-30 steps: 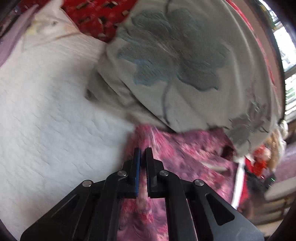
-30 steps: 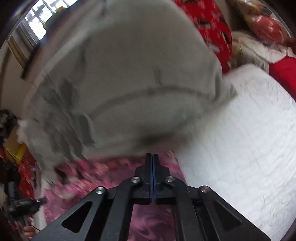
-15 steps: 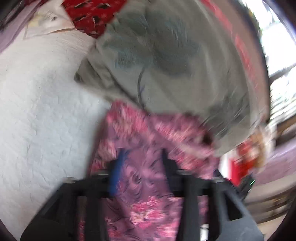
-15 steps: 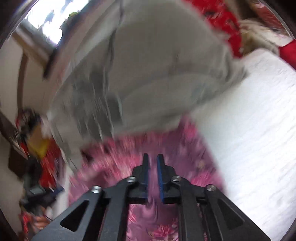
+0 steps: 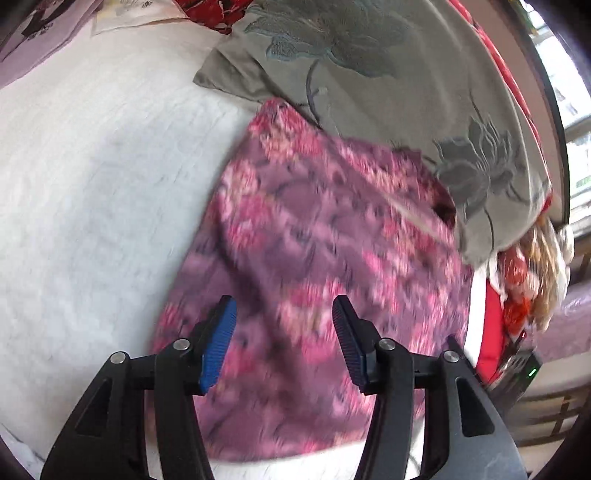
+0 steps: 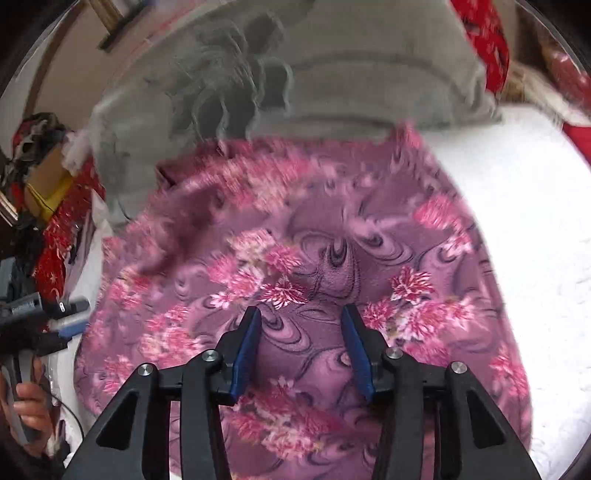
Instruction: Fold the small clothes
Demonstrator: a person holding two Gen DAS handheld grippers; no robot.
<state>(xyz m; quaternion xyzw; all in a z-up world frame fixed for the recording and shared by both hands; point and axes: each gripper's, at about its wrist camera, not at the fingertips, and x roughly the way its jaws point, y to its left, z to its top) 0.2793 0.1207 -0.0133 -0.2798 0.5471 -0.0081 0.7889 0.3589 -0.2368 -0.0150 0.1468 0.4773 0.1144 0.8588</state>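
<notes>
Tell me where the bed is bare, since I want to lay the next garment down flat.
The white quilt is bare left of the purple floral garment in the left wrist view; in the right wrist view it is the strip right of the garment. Further back is crowded: the grey flowered cloth overlaps the garment's far edge, with red fabric behind.

White quilted bed [image 5: 92, 192]: pink floral garment [image 5: 314, 258], grey pillow [image 5: 388, 85] (touching).
</notes>
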